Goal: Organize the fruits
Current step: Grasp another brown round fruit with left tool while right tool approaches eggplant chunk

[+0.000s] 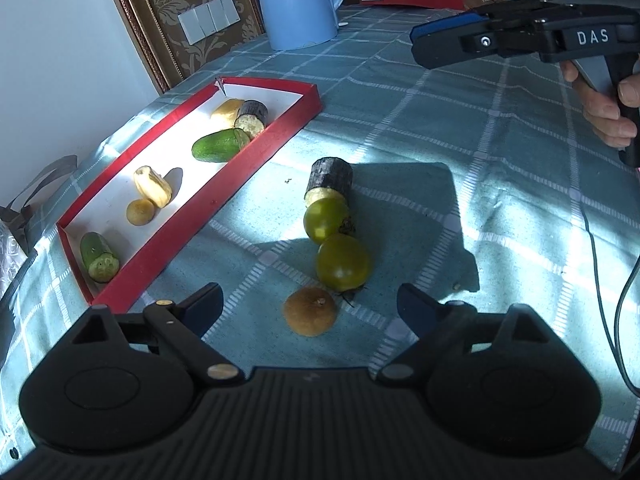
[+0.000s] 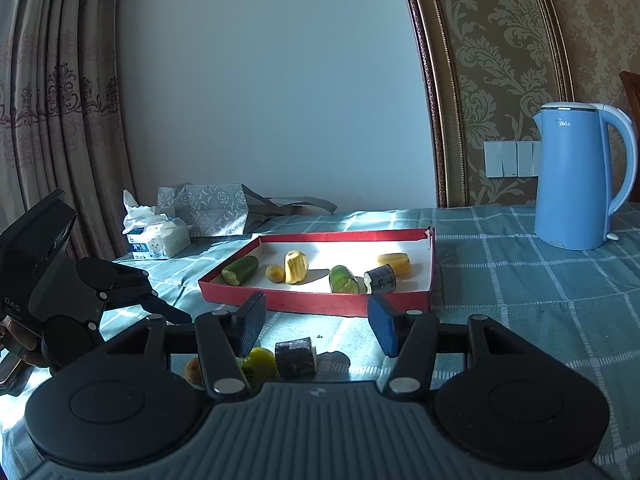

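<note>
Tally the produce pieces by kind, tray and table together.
Cucumber pieces: 2, both in the red tray
Dark-skinned cut chunks: 2
Yellow peeled pieces: 2
Small brown round fruits: 2
Green tomatoes: 2
Total: 10; 6 in tray, 4 on the tablecloth

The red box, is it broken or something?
A little. The red box has a torn far corner, where the wall gapes open. Four pieces lie outside on the tablecloth, including a dark chunk and brown fruit.
</note>
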`<state>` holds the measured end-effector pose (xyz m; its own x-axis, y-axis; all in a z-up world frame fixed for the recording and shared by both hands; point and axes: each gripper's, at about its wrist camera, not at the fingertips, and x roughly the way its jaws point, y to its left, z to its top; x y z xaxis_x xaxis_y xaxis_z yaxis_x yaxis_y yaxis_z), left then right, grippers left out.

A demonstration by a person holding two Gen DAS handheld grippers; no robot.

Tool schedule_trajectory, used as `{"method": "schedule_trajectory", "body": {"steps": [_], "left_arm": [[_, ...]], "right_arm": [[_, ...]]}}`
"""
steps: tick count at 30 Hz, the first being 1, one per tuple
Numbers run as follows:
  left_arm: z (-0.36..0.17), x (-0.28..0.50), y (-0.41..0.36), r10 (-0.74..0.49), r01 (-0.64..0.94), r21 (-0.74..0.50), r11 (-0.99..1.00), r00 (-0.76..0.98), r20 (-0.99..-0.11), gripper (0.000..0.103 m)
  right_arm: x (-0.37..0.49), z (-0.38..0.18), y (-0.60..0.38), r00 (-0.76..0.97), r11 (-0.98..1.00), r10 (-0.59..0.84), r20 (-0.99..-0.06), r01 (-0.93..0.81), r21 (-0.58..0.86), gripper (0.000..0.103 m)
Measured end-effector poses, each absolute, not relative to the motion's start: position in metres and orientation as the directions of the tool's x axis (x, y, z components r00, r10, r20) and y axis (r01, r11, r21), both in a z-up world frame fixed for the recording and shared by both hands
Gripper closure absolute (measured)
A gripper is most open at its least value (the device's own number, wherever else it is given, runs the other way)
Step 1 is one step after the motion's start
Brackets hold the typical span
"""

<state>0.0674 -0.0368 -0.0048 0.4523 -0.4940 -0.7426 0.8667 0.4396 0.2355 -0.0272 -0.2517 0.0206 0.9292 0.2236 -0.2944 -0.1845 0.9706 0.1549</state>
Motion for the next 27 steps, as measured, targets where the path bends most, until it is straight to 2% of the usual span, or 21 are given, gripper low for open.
{"method": "schedule_trajectory", "body": {"steps": [4, 14, 20, 27], "left_arm": [[-0.008, 0.077, -0.037, -0.473, 0.865, 0.208, 0.456, 0.434, -0.767, 0.023], [-0.014, 0.085, -0.037, -0.478, 0.884, 0.13, 0.449, 0.36, -0.801, 0.069], [-0.013, 0.085, -0.039, -0.478, 0.888, 0.113, 0.445, 0.342, -0.809, 0.075], [-0.01, 0.081, -0.032, -0.469, 0.845, 0.13, 0.518, 0.407, -0.784, 0.075]], "right_arm": [[-0.029, 0.021, -0.249, 0.929, 0.97, 0.228, -0.291, -0.189, 0.155, 0.048], [-0.027, 0.019, -0.242, 0.917, 0.964, 0.257, -0.306, -0.222, 0.146, 0.048], [-0.027, 0.018, -0.239, 0.913, 0.964, 0.261, -0.314, -0.226, 0.143, 0.048], [-0.026, 0.017, -0.239, 0.91, 0.964, 0.26, -0.324, -0.227, 0.135, 0.048]]}}
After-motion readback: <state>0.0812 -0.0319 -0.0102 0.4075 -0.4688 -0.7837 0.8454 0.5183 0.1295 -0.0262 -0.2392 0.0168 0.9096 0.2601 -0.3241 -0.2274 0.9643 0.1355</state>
